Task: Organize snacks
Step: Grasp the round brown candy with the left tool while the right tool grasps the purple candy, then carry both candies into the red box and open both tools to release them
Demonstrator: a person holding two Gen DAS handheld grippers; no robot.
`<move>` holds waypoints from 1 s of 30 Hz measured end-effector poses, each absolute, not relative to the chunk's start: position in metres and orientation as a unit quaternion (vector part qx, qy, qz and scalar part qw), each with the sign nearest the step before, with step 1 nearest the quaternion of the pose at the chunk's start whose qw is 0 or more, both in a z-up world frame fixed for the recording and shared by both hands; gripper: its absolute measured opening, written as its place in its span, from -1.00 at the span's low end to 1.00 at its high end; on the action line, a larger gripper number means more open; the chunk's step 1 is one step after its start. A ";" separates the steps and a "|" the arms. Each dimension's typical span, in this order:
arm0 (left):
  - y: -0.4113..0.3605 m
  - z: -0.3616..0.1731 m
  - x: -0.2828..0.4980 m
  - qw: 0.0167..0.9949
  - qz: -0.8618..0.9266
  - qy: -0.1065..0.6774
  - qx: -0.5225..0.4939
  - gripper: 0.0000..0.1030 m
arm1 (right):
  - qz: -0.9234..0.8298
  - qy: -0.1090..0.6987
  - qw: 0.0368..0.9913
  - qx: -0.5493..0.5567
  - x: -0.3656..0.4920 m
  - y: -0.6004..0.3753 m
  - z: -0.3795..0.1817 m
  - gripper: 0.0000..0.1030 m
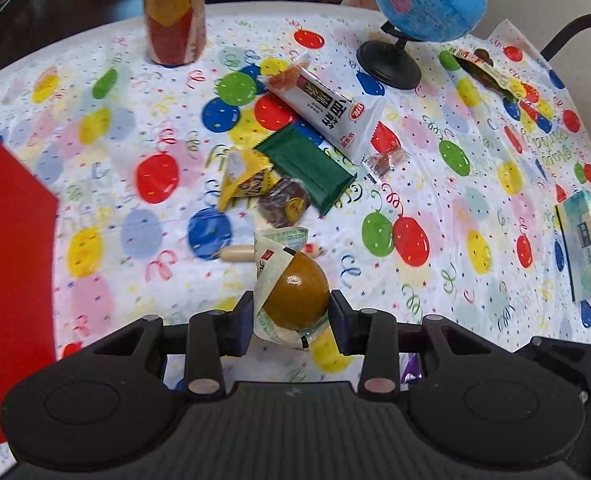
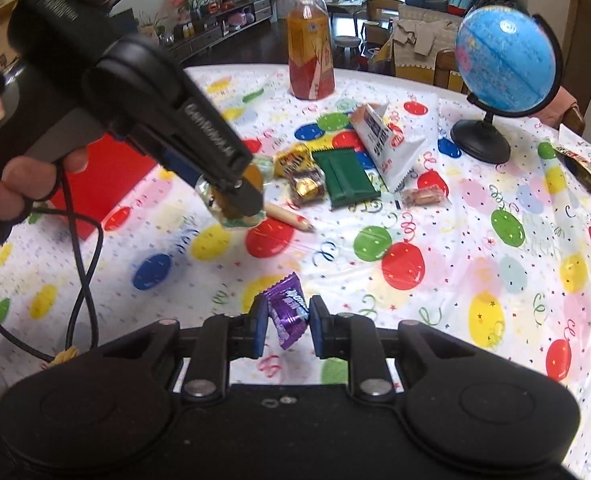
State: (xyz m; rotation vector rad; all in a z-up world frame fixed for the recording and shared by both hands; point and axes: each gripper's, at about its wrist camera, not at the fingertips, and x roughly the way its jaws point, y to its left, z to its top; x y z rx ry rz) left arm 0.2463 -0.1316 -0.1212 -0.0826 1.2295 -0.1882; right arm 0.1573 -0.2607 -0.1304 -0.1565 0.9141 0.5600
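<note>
My left gripper [image 1: 291,316] is shut on a wrapped brown egg snack [image 1: 295,296] and holds it above the table; it shows in the right wrist view [image 2: 239,200] too. My right gripper [image 2: 286,326] is shut on a purple candy wrapper [image 2: 287,312]. A pile of snacks lies mid-table: a white packet [image 1: 327,112], a green bar [image 1: 307,168], a yellow packet [image 1: 243,178], a dark round snack [image 1: 283,202], a small sausage [image 1: 237,254] and a small clear-wrapped sweet [image 1: 385,160]. A red box [image 1: 11,248] stands at the left.
A drink bottle [image 1: 173,12] stands at the far side. A blue globe [image 1: 427,0] on a black stand is at the back right. A tissue pack [image 1: 589,240] lies at the right edge. A brown packet [image 1: 487,70] lies beyond the globe.
</note>
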 end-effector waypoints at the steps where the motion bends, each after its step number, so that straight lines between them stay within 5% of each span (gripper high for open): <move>1: -0.126 -0.117 0.242 0.814 -0.088 0.572 -0.040 -0.27 | 0.265 0.434 0.858 -0.072 0.154 -0.258 -0.127 -0.62; 30: 0.065 -0.031 0.153 0.855 -0.069 0.510 -0.056 -0.27 | 0.280 0.384 0.879 -0.047 0.105 -0.089 -0.029 -0.62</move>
